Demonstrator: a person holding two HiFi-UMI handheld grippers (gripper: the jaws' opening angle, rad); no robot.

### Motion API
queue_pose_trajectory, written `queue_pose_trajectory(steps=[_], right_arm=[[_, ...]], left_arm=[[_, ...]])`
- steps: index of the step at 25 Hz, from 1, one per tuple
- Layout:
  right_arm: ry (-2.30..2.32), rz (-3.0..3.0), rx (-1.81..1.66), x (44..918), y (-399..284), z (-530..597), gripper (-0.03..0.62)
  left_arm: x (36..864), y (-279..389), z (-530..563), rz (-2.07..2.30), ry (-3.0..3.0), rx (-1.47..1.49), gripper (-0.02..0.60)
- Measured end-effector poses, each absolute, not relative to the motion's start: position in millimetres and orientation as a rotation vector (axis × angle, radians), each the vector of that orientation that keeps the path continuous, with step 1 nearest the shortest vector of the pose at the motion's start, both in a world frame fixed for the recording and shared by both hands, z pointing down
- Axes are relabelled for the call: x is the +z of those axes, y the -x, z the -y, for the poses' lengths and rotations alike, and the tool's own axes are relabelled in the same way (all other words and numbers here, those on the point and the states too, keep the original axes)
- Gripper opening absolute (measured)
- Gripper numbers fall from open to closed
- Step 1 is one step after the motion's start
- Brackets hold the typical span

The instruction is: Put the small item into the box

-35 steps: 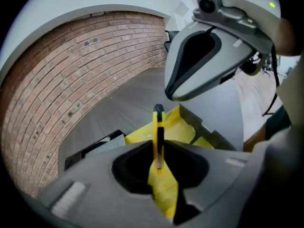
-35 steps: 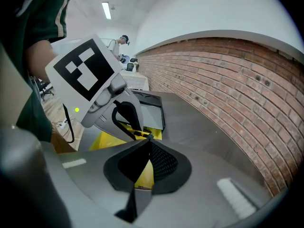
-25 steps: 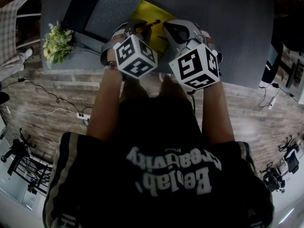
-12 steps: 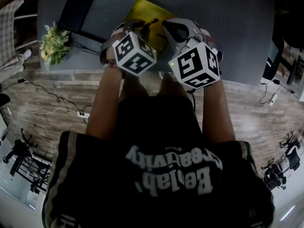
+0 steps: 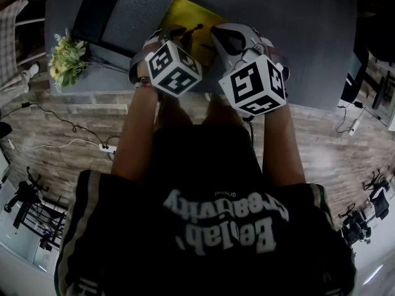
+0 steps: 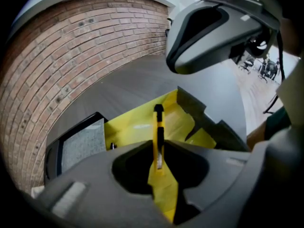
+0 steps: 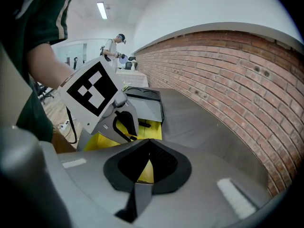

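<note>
The cutter (image 6: 158, 122) is pinched edge-on in my left gripper (image 6: 159, 152). Its fingers (image 6: 209, 160) are closed narrow on its near end, and its black tip sticks out ahead of them at the centre of the left gripper view. It hangs over the yellow inside of the open box (image 6: 128, 127), not yet in it. My main worry is the hold: with so little of the cutter between the fingers and most of it out front, I think it could pivot or slide if I tilt or bump it. If I let go too high, it may bounce off the yellow floor or glance off the raised grey flap (image 6: 199, 110) to the right of centre and end up on the counter (image 5: 308, 29). I can't tell whether the blade is out; if it is, it could catch the lining. My right gripper (image 7: 148, 140) sits close by, at the upper right of the left gripper view, above the box's right side. Its fingers (image 7: 164, 158) meet at the tips, with nothing that I can see between them. The two grippers are near enough that a careless swing could knock them together and jar the cutter loose. The tray (image 6: 83, 146) lies just beside the box at lower left, so a drift that way would put the cutter in the wrong place.
</note>
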State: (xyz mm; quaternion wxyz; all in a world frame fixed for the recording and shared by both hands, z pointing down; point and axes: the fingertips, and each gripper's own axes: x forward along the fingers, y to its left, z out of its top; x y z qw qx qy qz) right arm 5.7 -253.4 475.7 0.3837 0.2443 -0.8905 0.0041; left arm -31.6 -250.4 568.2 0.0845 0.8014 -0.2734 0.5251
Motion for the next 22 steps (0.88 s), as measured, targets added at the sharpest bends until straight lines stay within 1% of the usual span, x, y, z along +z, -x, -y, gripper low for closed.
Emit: queue_pose_trajectory(steps=[22], right_arm=[[-0.604, 2.265, 0.035, 484, -14, 261, 0.006]], left_arm=[[588, 19, 252, 0.776, -2.316, 1.624, 0.072]])
